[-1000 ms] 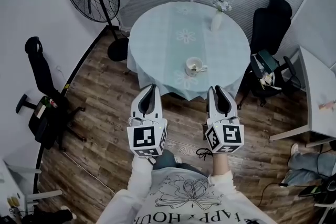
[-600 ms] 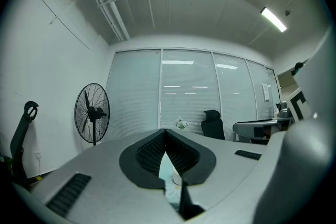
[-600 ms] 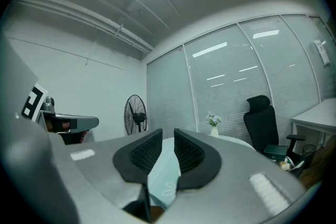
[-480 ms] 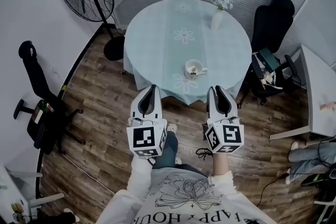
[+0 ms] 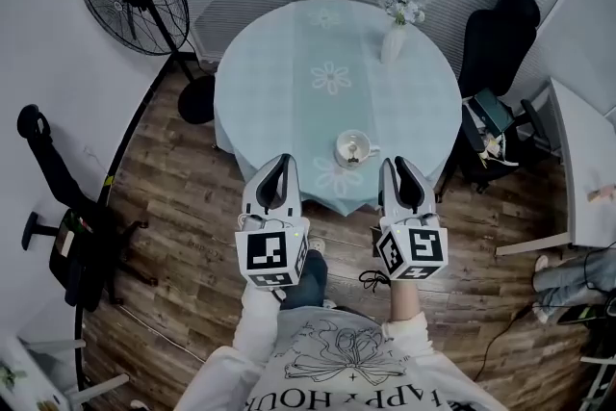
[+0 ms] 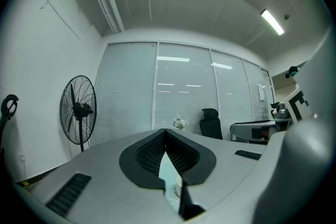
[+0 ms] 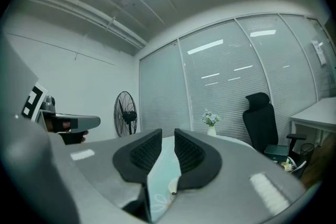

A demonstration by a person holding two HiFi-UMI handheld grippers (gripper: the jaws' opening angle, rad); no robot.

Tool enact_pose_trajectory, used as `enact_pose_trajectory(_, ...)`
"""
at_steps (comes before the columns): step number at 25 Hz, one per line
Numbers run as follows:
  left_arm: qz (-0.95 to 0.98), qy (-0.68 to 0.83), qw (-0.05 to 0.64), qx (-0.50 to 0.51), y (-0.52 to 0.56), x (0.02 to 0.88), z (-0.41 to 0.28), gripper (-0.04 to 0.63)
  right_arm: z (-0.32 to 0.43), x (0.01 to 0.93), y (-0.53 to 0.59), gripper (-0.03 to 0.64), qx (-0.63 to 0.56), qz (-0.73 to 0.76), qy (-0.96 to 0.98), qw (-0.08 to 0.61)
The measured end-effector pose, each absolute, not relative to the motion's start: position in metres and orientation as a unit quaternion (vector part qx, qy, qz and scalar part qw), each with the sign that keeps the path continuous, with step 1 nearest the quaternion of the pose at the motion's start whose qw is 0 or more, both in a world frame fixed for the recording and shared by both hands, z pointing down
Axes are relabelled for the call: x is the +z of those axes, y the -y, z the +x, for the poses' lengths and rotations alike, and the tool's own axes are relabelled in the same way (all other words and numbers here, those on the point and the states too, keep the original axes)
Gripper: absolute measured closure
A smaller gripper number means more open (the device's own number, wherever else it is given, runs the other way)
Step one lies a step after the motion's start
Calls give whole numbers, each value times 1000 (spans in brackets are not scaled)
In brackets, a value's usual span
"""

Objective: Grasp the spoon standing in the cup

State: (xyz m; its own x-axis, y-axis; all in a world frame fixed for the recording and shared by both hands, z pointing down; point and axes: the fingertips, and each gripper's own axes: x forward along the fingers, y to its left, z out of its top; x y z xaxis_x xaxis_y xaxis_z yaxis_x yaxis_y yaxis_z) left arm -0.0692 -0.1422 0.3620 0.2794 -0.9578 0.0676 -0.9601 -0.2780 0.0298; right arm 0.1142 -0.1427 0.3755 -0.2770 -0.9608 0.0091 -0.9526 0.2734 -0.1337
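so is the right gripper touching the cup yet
Apart. The right gripper view shows the cup small and well ahead of the right gripper, whose open jaws have nothing between them.

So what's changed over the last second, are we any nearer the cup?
Yes. The person has moved toward the table. In the head view, the tips of the left gripper and the right gripper now overlap its near edge, and the cup lies just ahead between them. Nothing was grasped or released. Unchanged: left jaws shut, right jaws slightly apart, both empty; cup and vase in place.
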Motion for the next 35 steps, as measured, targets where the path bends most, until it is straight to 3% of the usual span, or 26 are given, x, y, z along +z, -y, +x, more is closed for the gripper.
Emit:
enact_pose_trajectory(15, 827, 557, 62, 46, 250, 395, -64, 589, 126, 400, 236, 532, -77, -641, -764, 16)
enact_pose_trajectory(35, 880, 443, 101, 135, 292, 487, -23, 588, 149, 446, 291, 532, -112, -674, -730, -14)
